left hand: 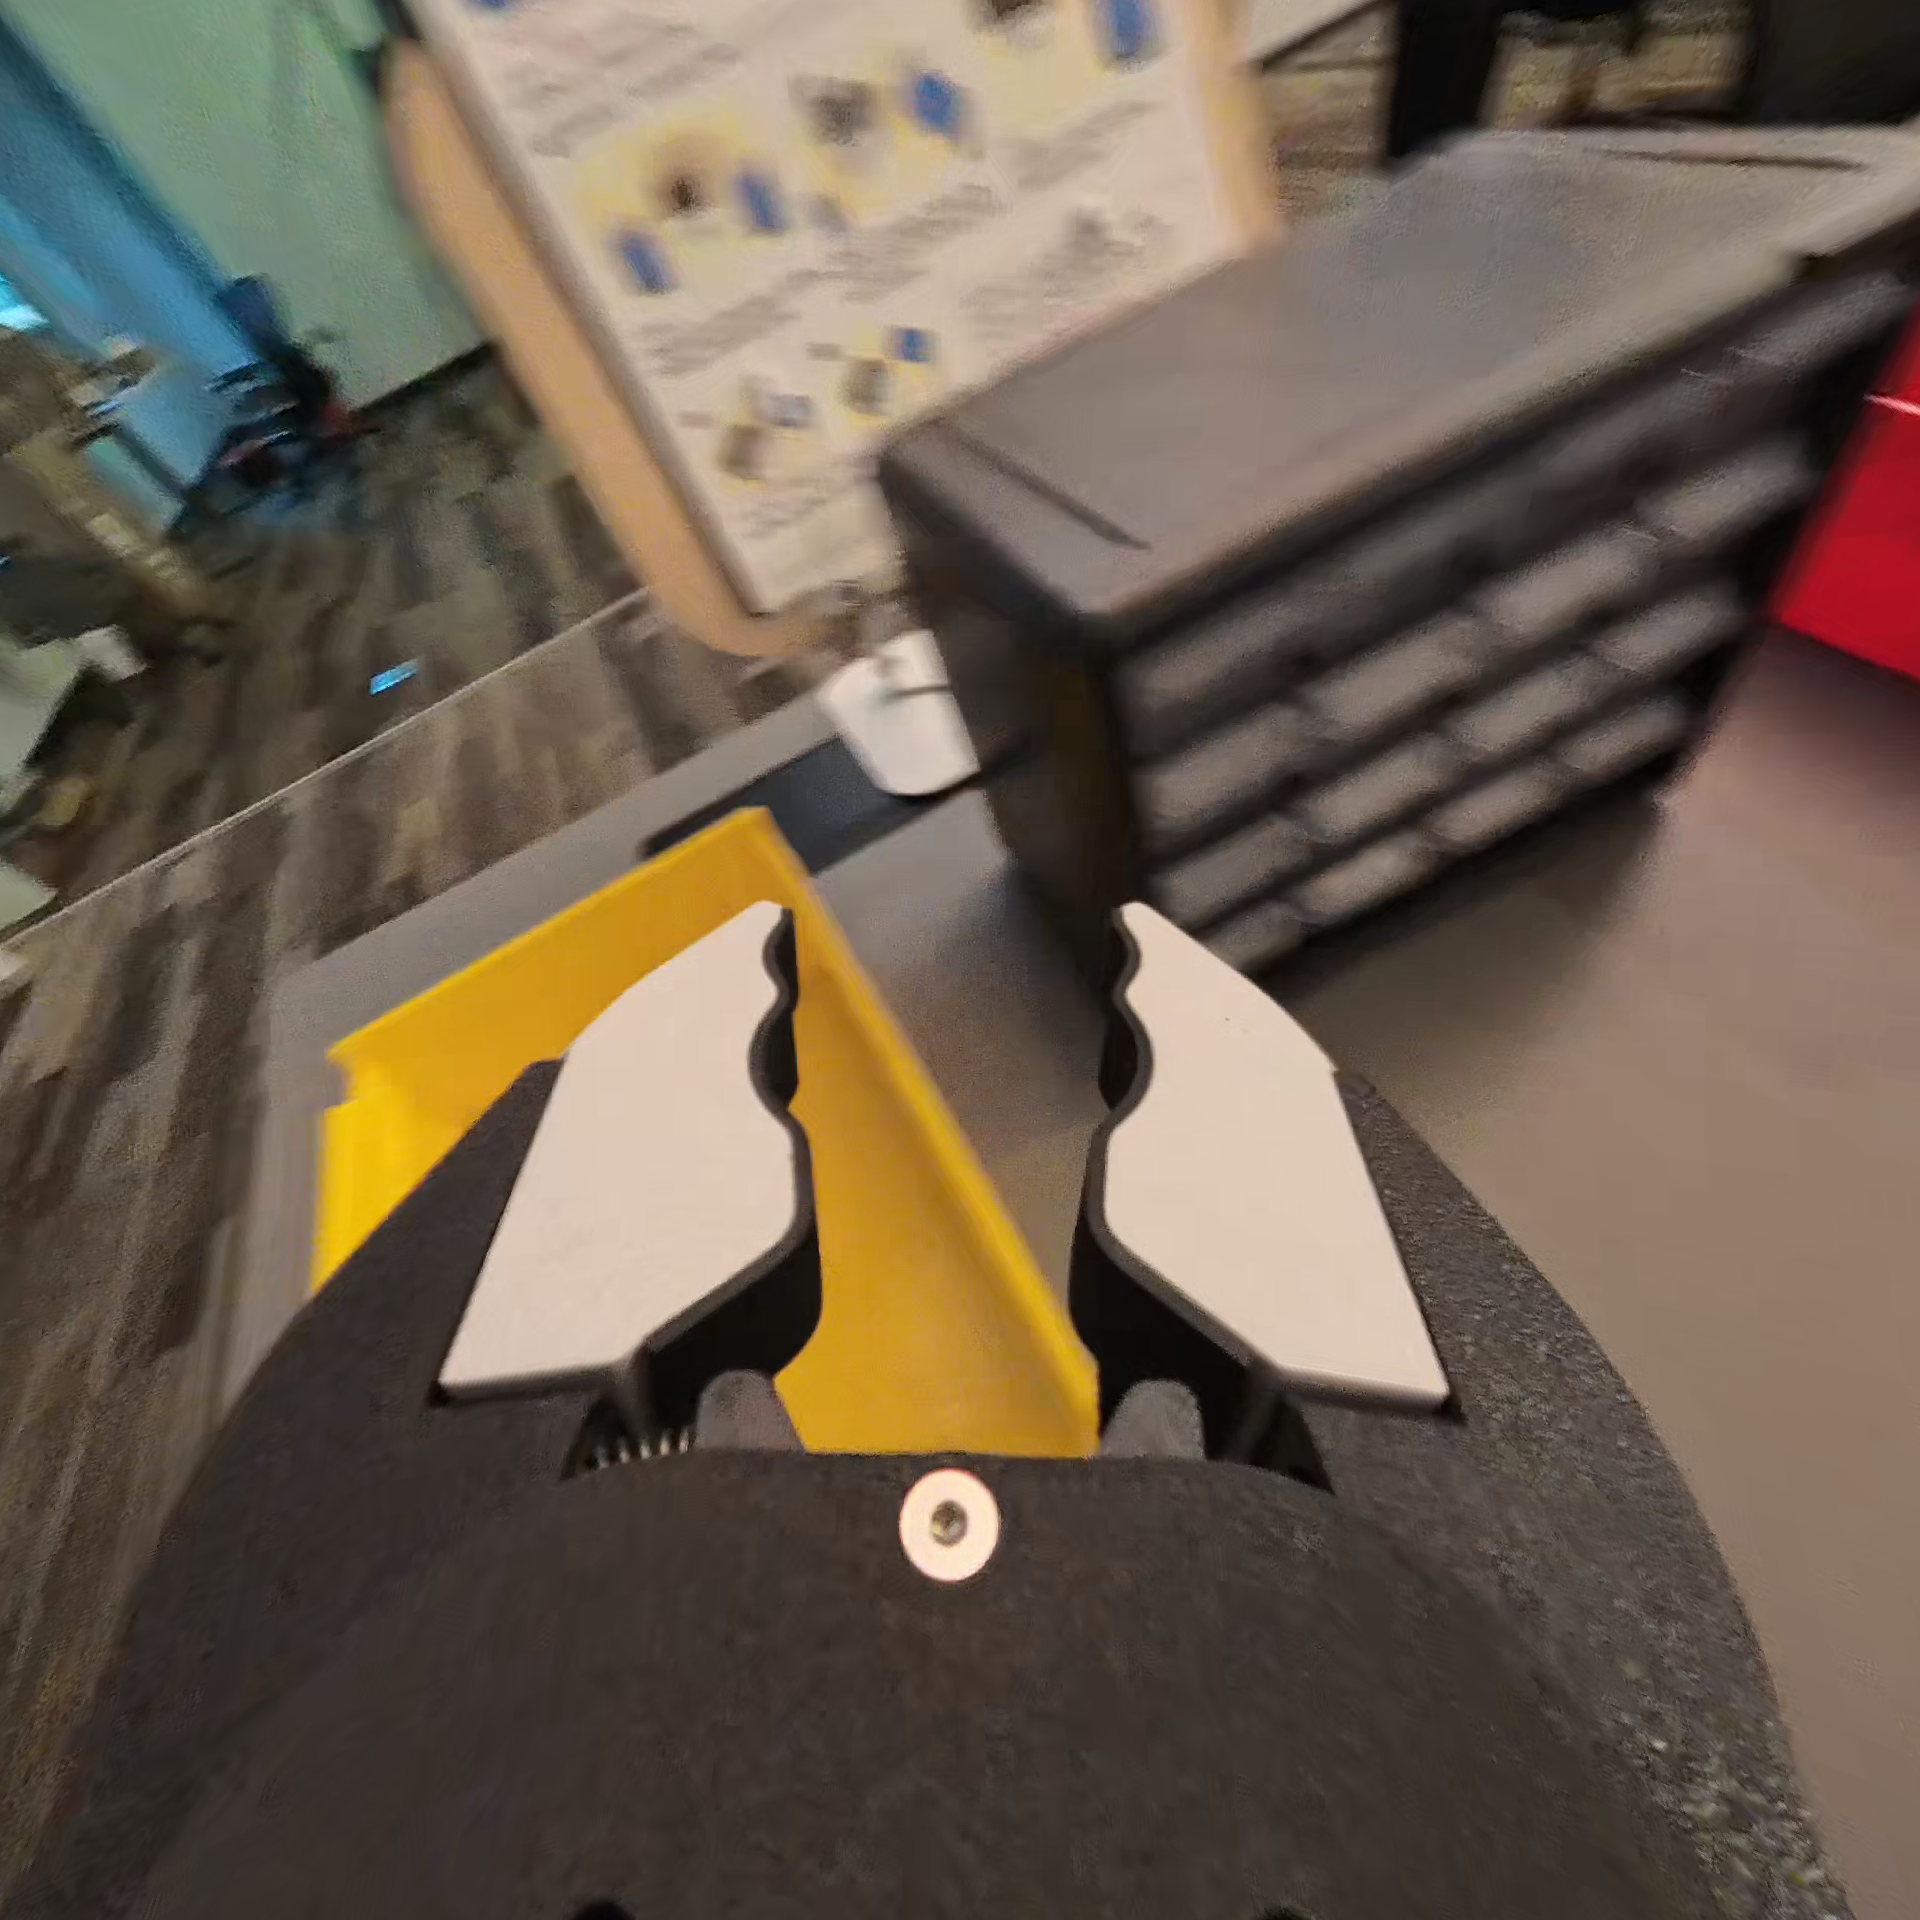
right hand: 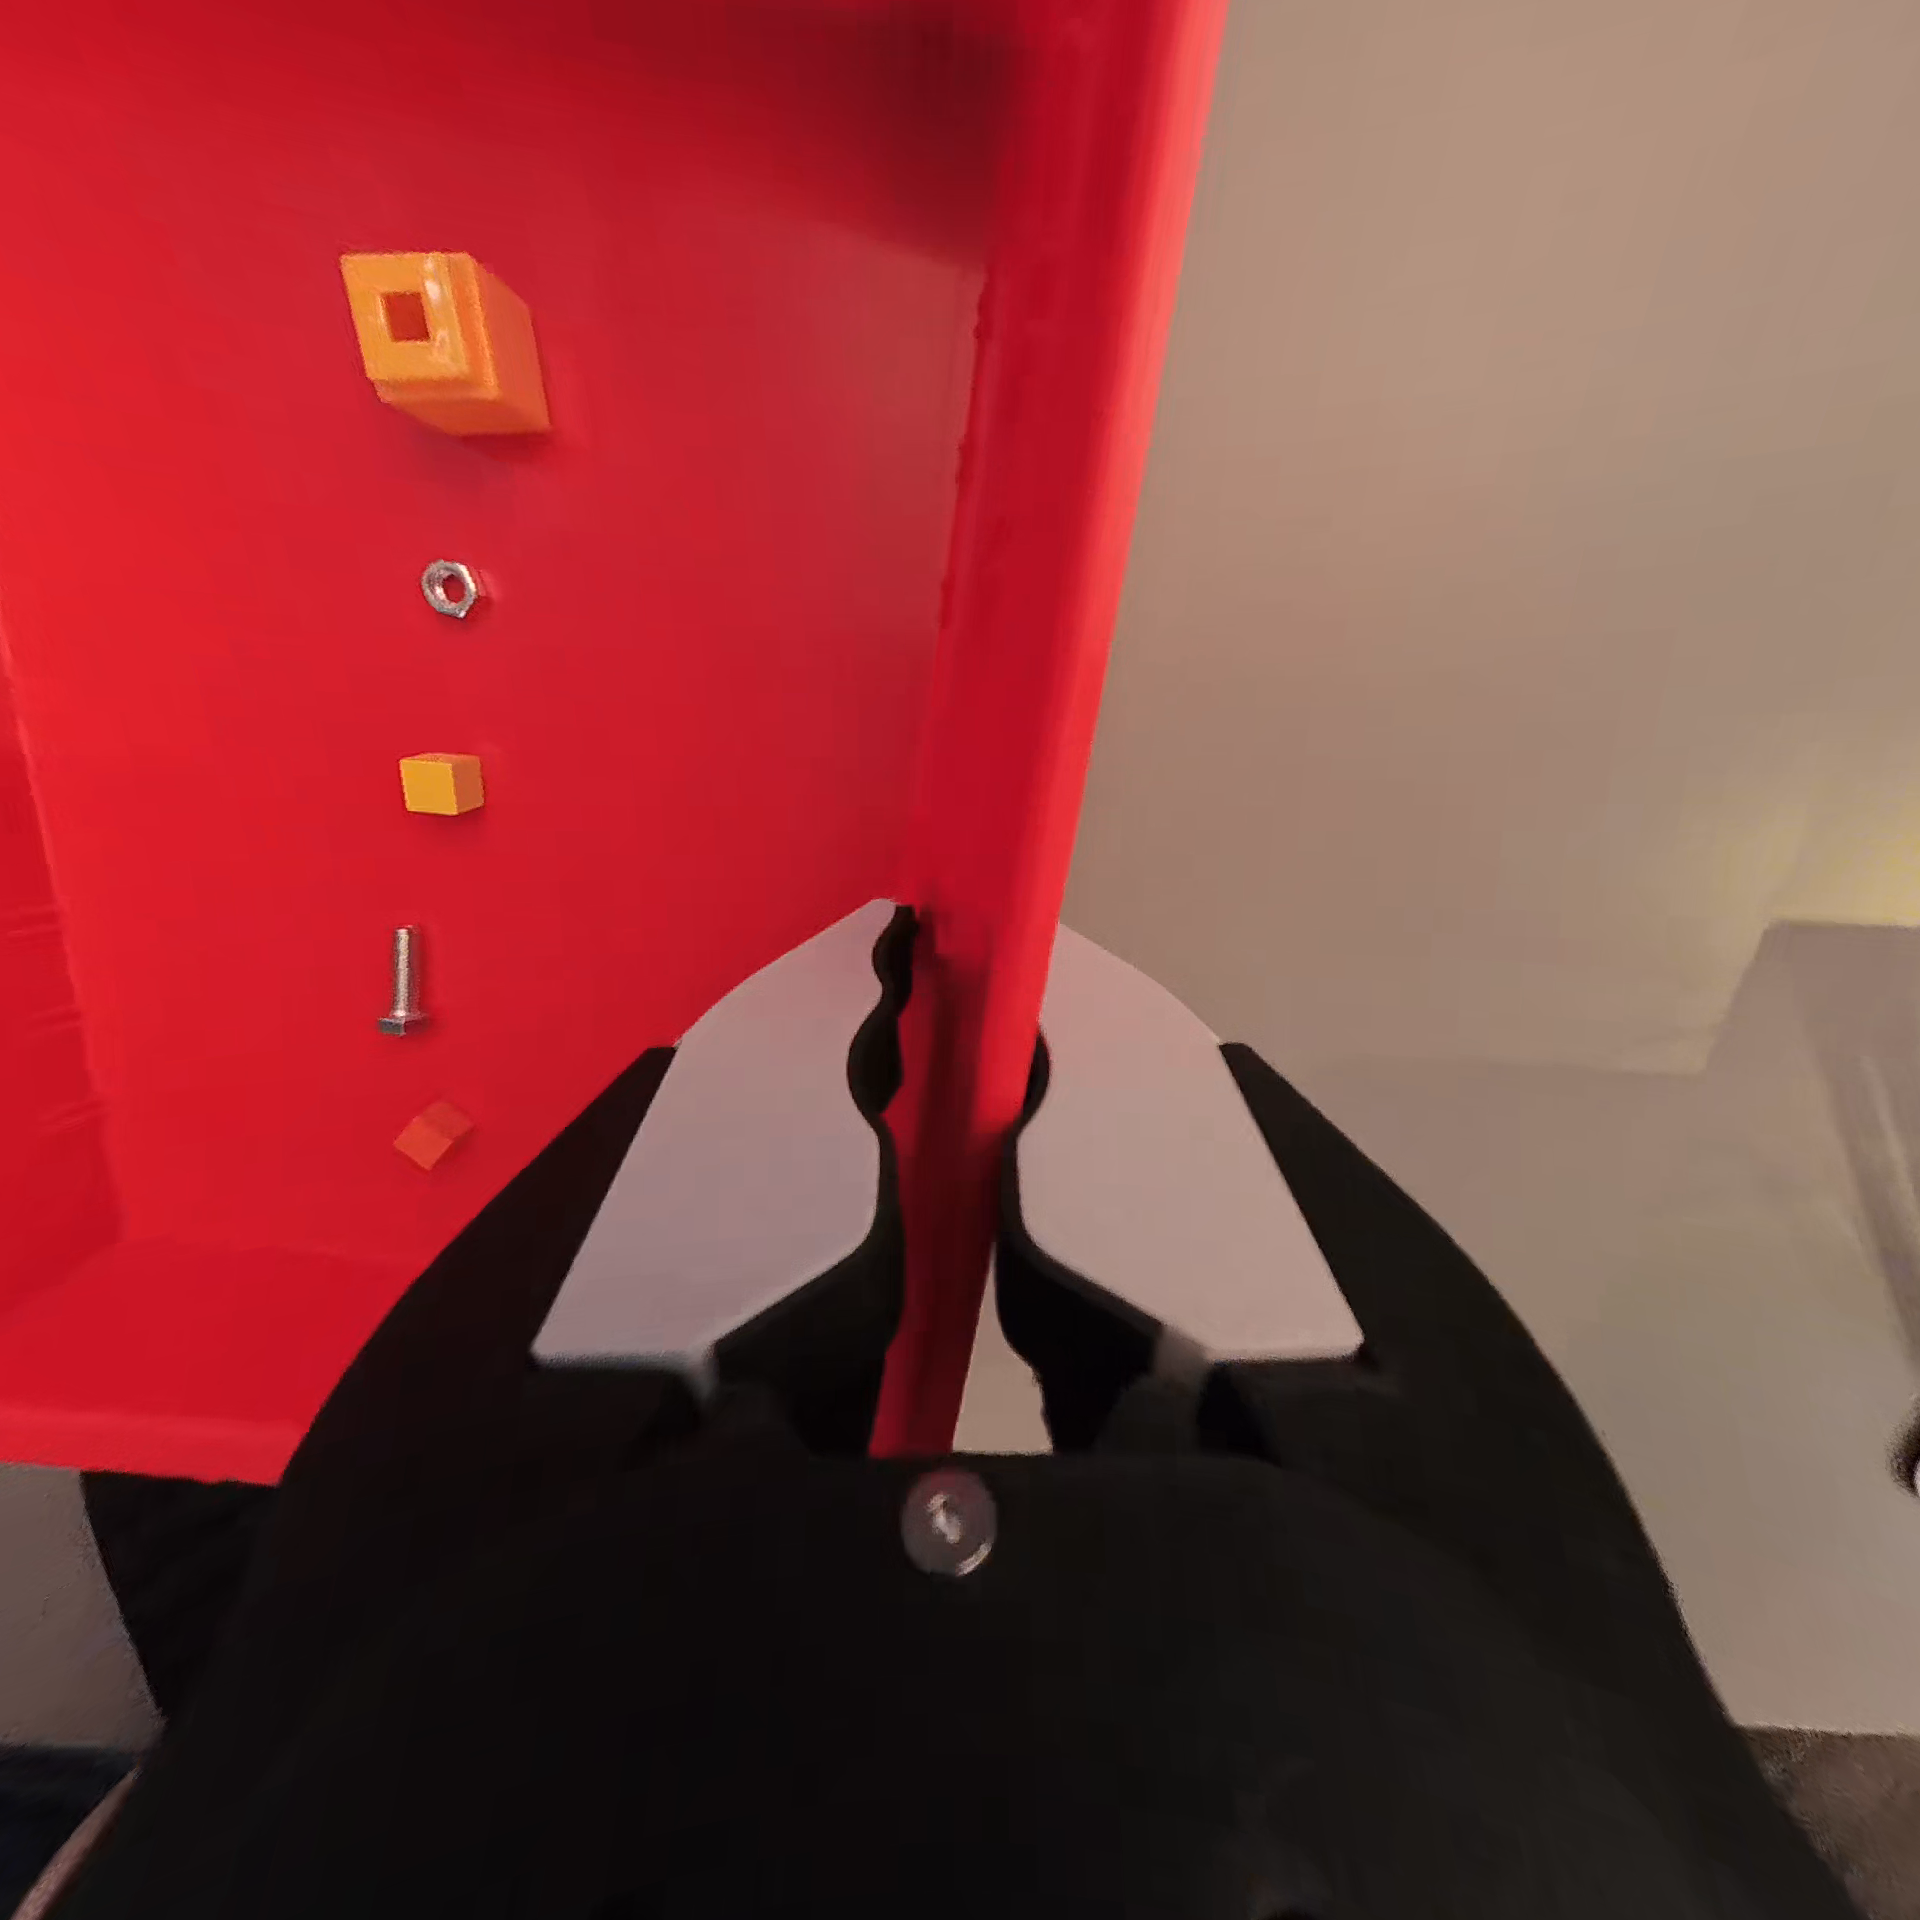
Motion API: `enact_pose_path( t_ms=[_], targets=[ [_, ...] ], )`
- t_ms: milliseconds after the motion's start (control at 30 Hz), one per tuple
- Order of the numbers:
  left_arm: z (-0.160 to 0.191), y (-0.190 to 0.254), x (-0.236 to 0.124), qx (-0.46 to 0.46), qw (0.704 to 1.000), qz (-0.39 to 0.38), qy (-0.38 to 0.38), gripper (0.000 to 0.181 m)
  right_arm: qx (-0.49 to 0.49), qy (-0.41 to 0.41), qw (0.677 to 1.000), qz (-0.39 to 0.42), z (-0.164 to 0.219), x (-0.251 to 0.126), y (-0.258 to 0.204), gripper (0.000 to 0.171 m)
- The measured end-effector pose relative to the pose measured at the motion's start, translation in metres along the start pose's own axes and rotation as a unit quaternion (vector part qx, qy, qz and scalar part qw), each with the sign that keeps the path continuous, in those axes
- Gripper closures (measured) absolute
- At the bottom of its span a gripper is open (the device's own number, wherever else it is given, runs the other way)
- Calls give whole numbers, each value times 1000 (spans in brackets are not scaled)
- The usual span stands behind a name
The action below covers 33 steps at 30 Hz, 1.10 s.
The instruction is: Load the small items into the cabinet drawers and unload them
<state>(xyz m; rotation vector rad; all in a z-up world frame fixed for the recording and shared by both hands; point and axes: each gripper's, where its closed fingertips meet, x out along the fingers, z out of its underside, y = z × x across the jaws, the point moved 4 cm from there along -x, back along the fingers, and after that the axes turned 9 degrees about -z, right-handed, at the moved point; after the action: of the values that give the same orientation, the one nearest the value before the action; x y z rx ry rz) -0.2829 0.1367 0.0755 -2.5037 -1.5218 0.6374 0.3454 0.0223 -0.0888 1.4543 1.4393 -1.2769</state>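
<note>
In the left wrist view, our left tool (left hand: 954,925) stood wide apart, straddling the right wall of a yellow open-topped plastic tray (left hand: 914,1226) without pinching it. The tray appeared empty where we could see into it and lay on the dark grey table (left hand: 1621,1091). Ahead and to the right stood the dark grey plastic cabinet of small drawers (left hand: 1382,623), all drawers apparently closed, though blur hid the detail. A corner of red (left hand: 1860,530) showed beside its far end.

In the right wrist view, our right tool (right hand: 971,1023) was closed narrowly on the right side wall of a red plastic tray (right hand: 727,520). In a row on the tray floor lay an orange block with a square hole (right hand: 442,338), a steel hex nut (right hand: 450,588), a small yellow cube (right hand: 441,781), a steel bolt (right hand: 402,982) and a small red-orange cube (right hand: 431,1132), all well apart from the tool.

We judged the items light, stiff and hard. The nut and bolt looked smooth and liable to slip, best pinched across the nut's flats and the bolt's shank; the cubes suited a grip on opposite faces.
</note>
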Motion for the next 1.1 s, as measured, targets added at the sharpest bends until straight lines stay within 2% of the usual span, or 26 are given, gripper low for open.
enact_pose_path(
  t_ms=[67, 167, 233, 300, 367, 433, 533, 633, 700, 833, 1000, 1100],
  targets=[
    [-3, -59, 12, -26, 997, -71, -26, 123, 1, -4, 1000, -5, -1, 0, -2, 158],
    [24, -133, 37, -68, 974, -159, -146, 111, 6, -6, 1000, -21, -2, 1, -4, 159],
    [47, -155, 49, -119, 959, -159, -201, 123, 20, -7, 999, -33, -3, 2, -4, 161],
    [61, -163, 57, -170, 957, -141, -188, 139, 30, -7, 998, -46, -3, 2, -4, 165],
    [73, -170, 61, -180, 955, -124, -202, 134, 35, -16, 997, -59, -3, 5, -5, 164],
    [94, -181, 58, -171, 940, -138, -262, 116, 46, -44, 996, -66, 0, 8, -5, 165],
    [129, -194, 53, -151, 913, -153, -346, 116, 52, -59, 996, -53, 1, 9, -8, 165],
    [156, -188, 51, -156, 890, -106, -415, 123, 59, -56, 995, -59, -2, 10, -11, 166],
    [167, -181, 52, -162, 881, -66, -440, 122, 42, -49, 996, -60, -3, 12, -12, 167],
    [175, -176, 58, -165, 871, -51, -459, 122, 39, -44, 996, -64, -6, 14, -13, 166],
    [194, -163, 60, -139, 839, -35, -525, 131, 44, -47, 996, -68, -7, 15, -13, 167],
    [202, -168, 64, -119, 831, -63, -540, 154, 43, -47, 996, -66, -8, 15, -13, 166]
  ],
)
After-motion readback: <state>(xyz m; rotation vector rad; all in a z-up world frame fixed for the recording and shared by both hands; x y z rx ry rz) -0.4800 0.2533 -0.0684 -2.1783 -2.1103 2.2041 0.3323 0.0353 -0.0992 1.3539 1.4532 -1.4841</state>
